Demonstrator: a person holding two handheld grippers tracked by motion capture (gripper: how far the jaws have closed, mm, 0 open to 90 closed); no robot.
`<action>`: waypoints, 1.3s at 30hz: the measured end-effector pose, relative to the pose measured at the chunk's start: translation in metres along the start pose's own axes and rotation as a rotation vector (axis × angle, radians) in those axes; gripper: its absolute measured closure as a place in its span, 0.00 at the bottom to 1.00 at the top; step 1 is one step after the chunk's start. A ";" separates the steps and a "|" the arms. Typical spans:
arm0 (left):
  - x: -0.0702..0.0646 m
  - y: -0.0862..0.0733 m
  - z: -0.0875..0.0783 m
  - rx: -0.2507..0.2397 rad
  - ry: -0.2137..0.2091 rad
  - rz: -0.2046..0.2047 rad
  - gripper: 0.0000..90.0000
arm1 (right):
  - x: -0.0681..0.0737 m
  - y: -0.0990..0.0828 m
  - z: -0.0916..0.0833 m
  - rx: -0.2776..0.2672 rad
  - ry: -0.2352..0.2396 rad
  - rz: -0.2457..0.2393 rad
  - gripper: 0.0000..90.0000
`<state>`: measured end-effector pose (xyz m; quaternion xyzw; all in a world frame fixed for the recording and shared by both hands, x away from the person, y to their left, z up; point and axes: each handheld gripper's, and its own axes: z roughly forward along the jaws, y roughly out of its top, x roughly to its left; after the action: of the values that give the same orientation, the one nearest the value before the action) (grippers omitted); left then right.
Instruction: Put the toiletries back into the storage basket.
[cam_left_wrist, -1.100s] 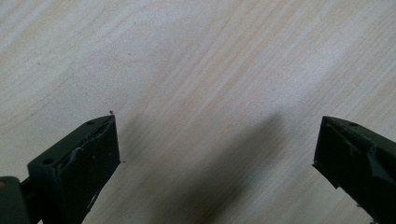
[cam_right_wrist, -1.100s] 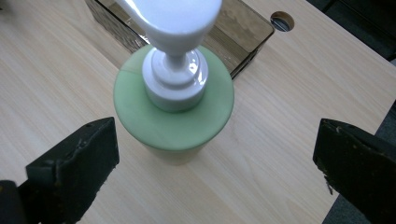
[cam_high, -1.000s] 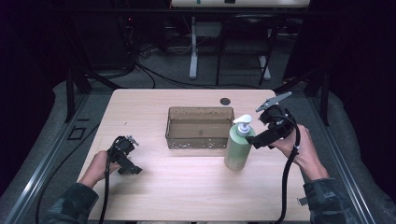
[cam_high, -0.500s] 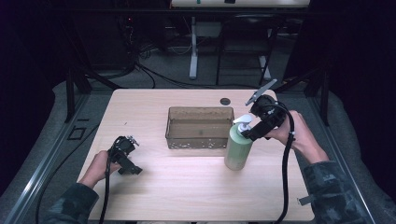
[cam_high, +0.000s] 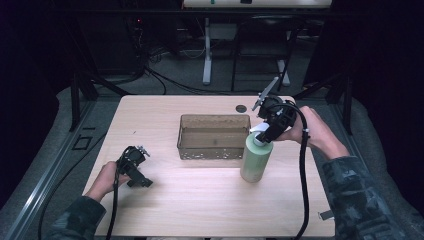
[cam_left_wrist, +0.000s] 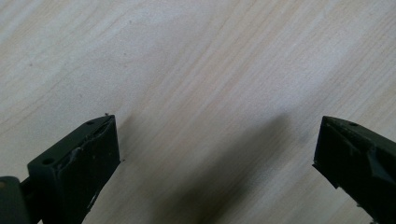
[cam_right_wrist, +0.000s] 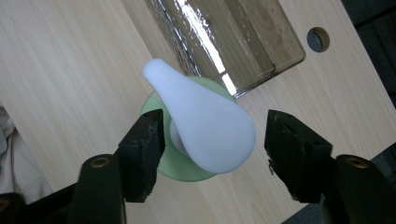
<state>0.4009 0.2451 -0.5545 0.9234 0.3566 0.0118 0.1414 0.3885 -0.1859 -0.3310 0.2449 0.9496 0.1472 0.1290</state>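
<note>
At the left of the desk (cam_high: 200, 210), near its front edge, the left gripper (cam_high: 139, 172) lies low in the person's left hand (cam_high: 106, 179); in the left gripper view its jaws stand wide apart over bare pale wood grain, with nothing between them. Toward the middle sits a clear brownish tray (cam_high: 214, 137), rectangular with a dotted lower wall, and its inside looks empty, though the tinted walls make that hard to be sure of. Just right of the tray stands a pale green pump bottle (cam_high: 256, 160), upright, with a white pump head (cam_right_wrist: 201, 121) shaped like a broad teardrop. The right gripper (cam_high: 265, 135), held in the right hand (cam_high: 312, 131), hangs over the bottle's top; in the right gripper view the jaws are parted on either side of the pump head, the left one close against it and the other apart. The bottle's body is hidden beneath its own top in that view. A small dark round hole (cam_high: 241, 108) lies in the desk behind the tray.
</note>
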 end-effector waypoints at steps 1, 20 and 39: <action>0.000 0.000 0.000 -0.004 0.007 0.001 0.00 | 0.000 0.002 0.000 0.009 0.004 -0.008 0.45; 0.000 0.001 0.000 -0.001 0.004 0.002 0.00 | -0.005 0.022 0.006 0.111 0.068 -0.091 0.66; 0.001 0.000 0.000 -0.002 0.003 -0.005 0.00 | 0.000 0.016 0.005 0.034 0.085 -0.101 0.68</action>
<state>0.4013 0.2462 -0.5545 0.9223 0.3594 0.0134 0.1418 0.3965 -0.1713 -0.3297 0.1922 0.9677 0.1347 0.0918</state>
